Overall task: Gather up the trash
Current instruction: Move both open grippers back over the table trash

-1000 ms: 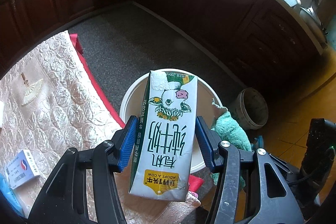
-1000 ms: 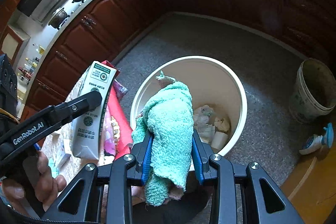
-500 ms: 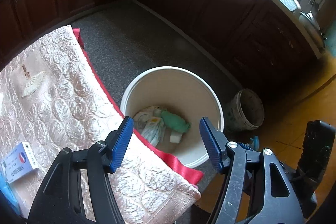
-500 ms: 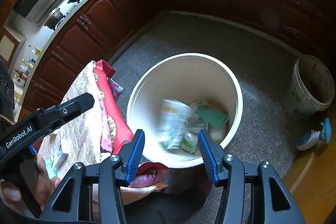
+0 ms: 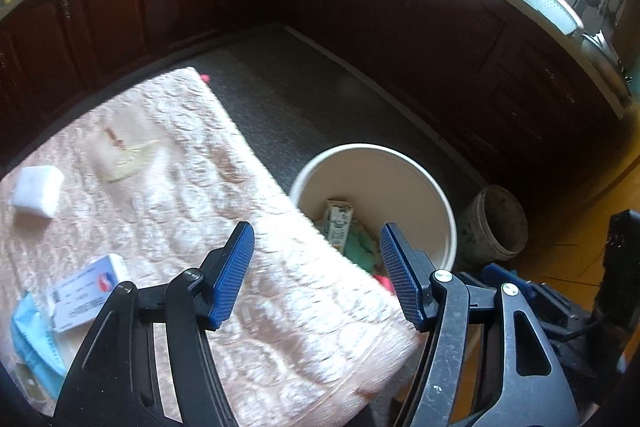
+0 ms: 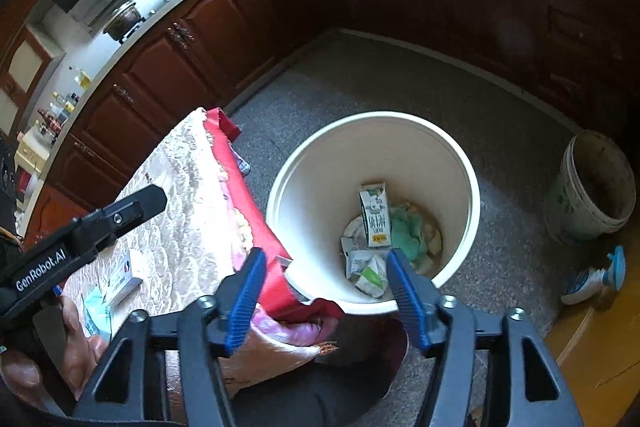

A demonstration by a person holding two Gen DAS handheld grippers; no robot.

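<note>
Milk carton (image 6: 375,217) upright-leaning inside white bin (image 6: 460,163), top toward far wall; both grippers' fingers (image 5: 234,275) spread, empty.

Trash in the bin, more of it on my desk.

Right of centre in my right wrist view I see the cream trash bin (image 6: 472,195) standing upright on the floor. A white milk carton (image 6: 375,215) lies inside it, leaning against a green towel (image 6: 408,233), with a crumpled wrapper (image 6: 366,269) below them. In my left wrist view, on the desk (image 5: 192,227) at the lower left of the frame, a white box with a red and blue logo (image 5: 86,291) lies flat, partly overlapping a light blue packet (image 5: 34,347). A white pad (image 5: 37,190) sits well apart at the left edge.
</note>
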